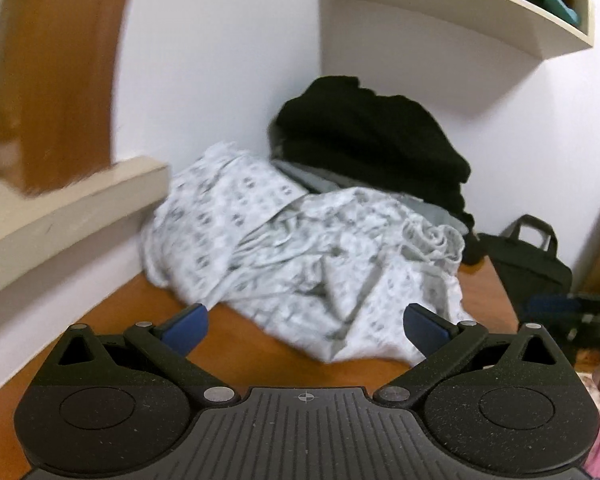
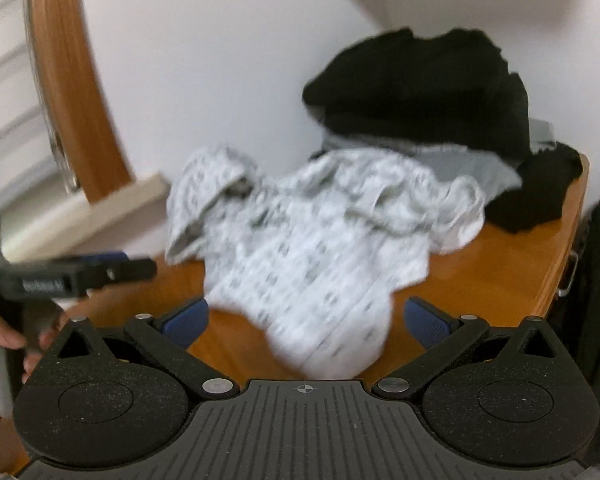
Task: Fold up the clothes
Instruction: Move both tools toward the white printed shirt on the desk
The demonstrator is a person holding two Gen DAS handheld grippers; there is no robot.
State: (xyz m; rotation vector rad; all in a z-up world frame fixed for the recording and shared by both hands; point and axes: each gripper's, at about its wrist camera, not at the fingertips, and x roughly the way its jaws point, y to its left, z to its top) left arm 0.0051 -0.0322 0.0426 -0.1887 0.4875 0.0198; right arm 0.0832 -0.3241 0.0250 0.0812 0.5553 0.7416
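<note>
Laundry day at a wooden table [image 1: 132,304]: a white printed garment [image 1: 300,256] lies crumpled in a loose heap toward the back of the tabletop, its far side pushed up against a pile of black clothing [image 1: 372,136] stacked in the back corner where two white walls meet. A grey piece shows between the two (only an edge of it, so what it is cannot be told).

Both handheld tools are poised at the table's near edge. The left gripper [image 1: 306,322] has its blue-padded fingers [image 1: 186,326] spread wide and holding nothing, the garment's near hem lying just beyond and between them. The right gripper [image 2: 306,318] is likewise spread wide and empty, with a rounded lobe of the same printed cloth [image 2: 300,248] bulging forward between its fingers; whether a pad touches it is lost in motion blur. A hand [image 2: 4,332] grips the left tool's handle at the left side of the right-wrist view.

By the look of it the folding has not begun: no flat panel, no straight crease, sleeves and hem tangled together. Everything appears left to do, starting with catching an edge, spreading the garment flat on the bare wood in front, then folding. The black pile may be next in line.
</note>
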